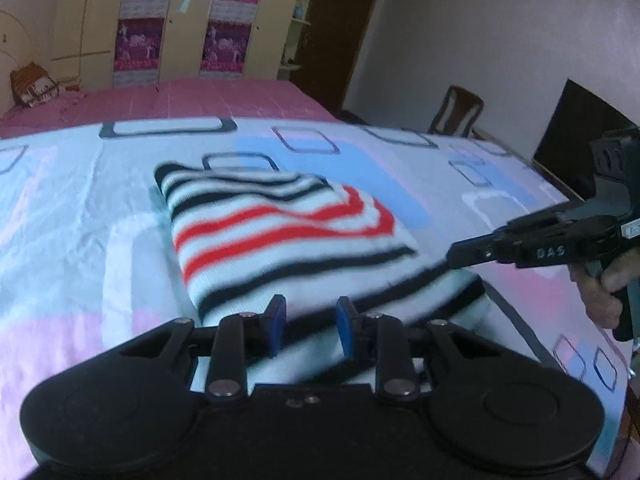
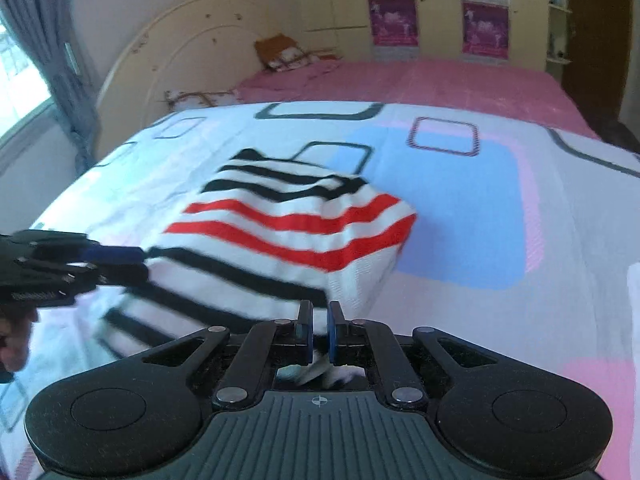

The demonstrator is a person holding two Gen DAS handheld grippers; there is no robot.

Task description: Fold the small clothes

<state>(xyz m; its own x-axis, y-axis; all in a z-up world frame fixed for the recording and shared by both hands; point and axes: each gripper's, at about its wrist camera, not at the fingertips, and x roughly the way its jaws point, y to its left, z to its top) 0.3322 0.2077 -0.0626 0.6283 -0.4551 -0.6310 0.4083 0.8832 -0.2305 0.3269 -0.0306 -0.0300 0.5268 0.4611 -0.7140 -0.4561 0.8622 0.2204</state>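
Bedroom with a pink bed [image 2: 440,80] and wardrobe at the top of both views; a patterned sheet [image 2: 460,208] fills the middle. On it lies the striped sweater [image 1: 280,232], partly folded, at centre frame. Left gripper [image 1: 310,326] tilts down at the lower centre, its jaws narrowly apart with the sweater's near edge between the blue pads; whether they pinch it is unclear. Right gripper [image 2: 319,334] tilts down too, jaws nearly closed, pinching a bit of sweater. A hand [image 1: 600,288] holds it at right.
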